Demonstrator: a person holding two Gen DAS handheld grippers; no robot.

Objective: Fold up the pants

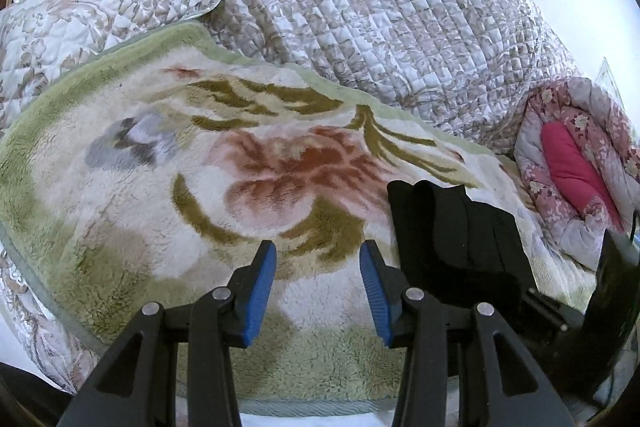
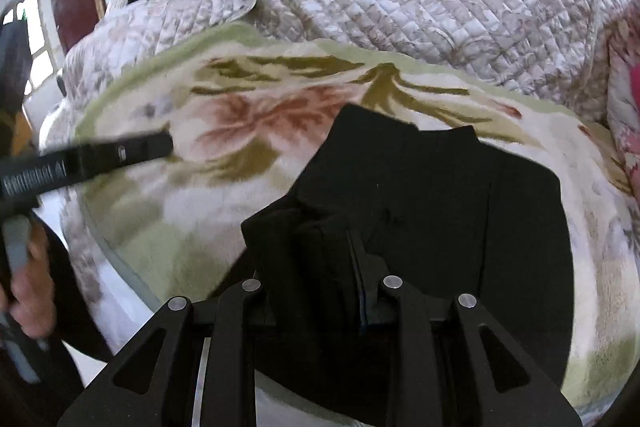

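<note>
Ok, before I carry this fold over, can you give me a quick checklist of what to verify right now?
1. Right gripper shut on a bunched fold of the black fabric pants: ok.
2. Left gripper open, nothing between its blue-padded fingers: ok.
3. Left gripper off the pants, over the fluffy floral blanket: ok.
4. Rest of the pants lying flat on the blanket: ok.
5. Layers aligned inside the grip: cannot tell, fabric hides the fingers.

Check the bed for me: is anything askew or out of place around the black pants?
Nothing looks damaged or spilled. The black pants lie in a folded stack on the floral blanket, its top edges stepped rather than flush, with one fold bunched in the right gripper. The left gripper is open and empty.
</note>
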